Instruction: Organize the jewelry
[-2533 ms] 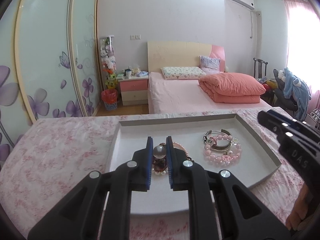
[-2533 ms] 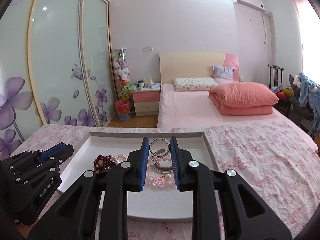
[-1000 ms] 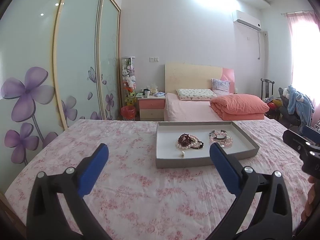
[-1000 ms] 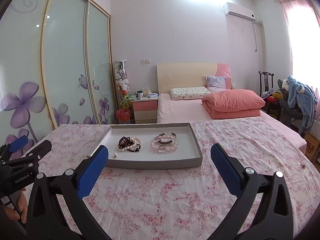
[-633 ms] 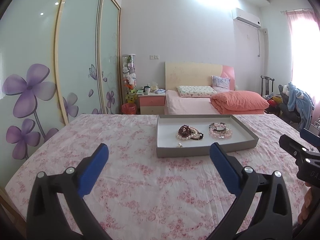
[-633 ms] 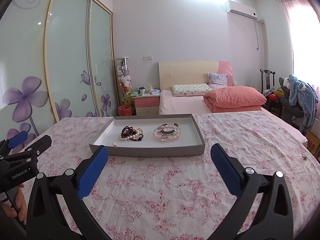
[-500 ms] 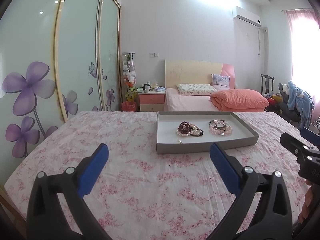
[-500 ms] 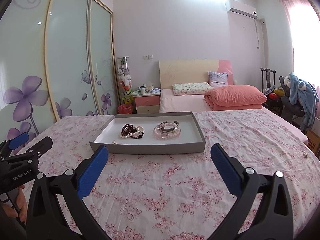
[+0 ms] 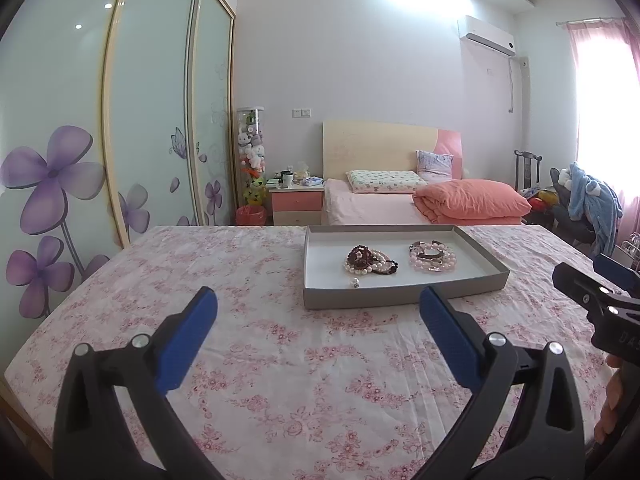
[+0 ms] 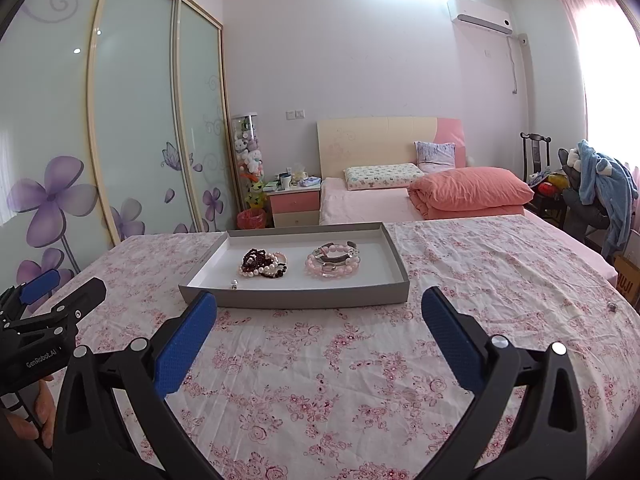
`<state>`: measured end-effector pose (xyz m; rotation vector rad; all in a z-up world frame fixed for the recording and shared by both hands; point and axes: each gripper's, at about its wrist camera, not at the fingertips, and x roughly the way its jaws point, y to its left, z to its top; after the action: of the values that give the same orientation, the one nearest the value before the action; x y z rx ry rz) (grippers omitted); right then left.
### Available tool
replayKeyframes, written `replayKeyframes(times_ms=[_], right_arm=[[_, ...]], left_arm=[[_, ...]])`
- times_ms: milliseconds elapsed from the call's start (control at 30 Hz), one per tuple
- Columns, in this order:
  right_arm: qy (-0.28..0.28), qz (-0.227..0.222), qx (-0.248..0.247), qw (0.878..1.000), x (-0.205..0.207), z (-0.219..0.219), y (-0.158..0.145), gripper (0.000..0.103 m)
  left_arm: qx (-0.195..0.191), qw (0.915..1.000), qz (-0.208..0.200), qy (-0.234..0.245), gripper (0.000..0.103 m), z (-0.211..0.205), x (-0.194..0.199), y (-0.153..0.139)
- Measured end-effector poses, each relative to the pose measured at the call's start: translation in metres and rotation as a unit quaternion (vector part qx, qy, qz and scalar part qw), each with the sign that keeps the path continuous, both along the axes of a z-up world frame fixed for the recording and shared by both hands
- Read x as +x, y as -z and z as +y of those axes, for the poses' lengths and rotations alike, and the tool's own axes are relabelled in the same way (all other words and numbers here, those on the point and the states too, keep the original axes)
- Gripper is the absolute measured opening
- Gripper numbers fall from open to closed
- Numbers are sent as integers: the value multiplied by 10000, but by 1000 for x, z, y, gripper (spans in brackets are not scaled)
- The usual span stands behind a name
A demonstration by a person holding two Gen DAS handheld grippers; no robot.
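Left gripper [image 9: 318,304]: jaws spread wide, nothing held, low in the frame over the pink floral cloth on the table [image 9: 248,344]. Centre frame, beyond the tips: shallow grey tray [image 9: 400,298]. Inside it, left to right: a dark red and pearl bracelet cluster [image 9: 368,261], a loose pearl [image 9: 354,283] just in front of it, then pink bead bracelets with a metal bangle [image 9: 432,257], the two heaps apart. Right gripper [image 10: 320,304]: jaws likewise wide, empty, well short of the tray's near wall. Far right of the left view, a hand [image 9: 612,404] at the frame edge.
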<state>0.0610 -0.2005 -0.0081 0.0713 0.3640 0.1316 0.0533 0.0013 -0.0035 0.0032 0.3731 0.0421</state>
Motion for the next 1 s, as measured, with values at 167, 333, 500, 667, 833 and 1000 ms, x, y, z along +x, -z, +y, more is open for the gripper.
replayKeyframes(times_ms=[167, 333, 500, 667, 833, 1000], right_arm=[[2, 5, 6, 10000, 1, 0, 0, 101], [-7, 2, 6, 10000, 1, 0, 0, 101], [-7, -9, 5, 10000, 0, 0, -1, 101], [-4, -6, 8, 10000, 1, 0, -1, 101], [-6, 19, 11, 10000, 2, 0, -2, 101], [-12, 28, 11, 10000, 3, 0, -2, 101]], left_arm=[[-6, 10000, 2, 13, 99, -1, 1, 0], [-6, 10000, 5, 16, 99, -1, 1, -1], [-8, 10000, 9, 10, 99, -2, 1, -1], [-3, 10000, 8, 16, 99, -2, 1, -1], [8, 10000, 24, 40, 99, -5, 3, -1], [10, 10000, 46, 43, 99, -6, 4, -1]])
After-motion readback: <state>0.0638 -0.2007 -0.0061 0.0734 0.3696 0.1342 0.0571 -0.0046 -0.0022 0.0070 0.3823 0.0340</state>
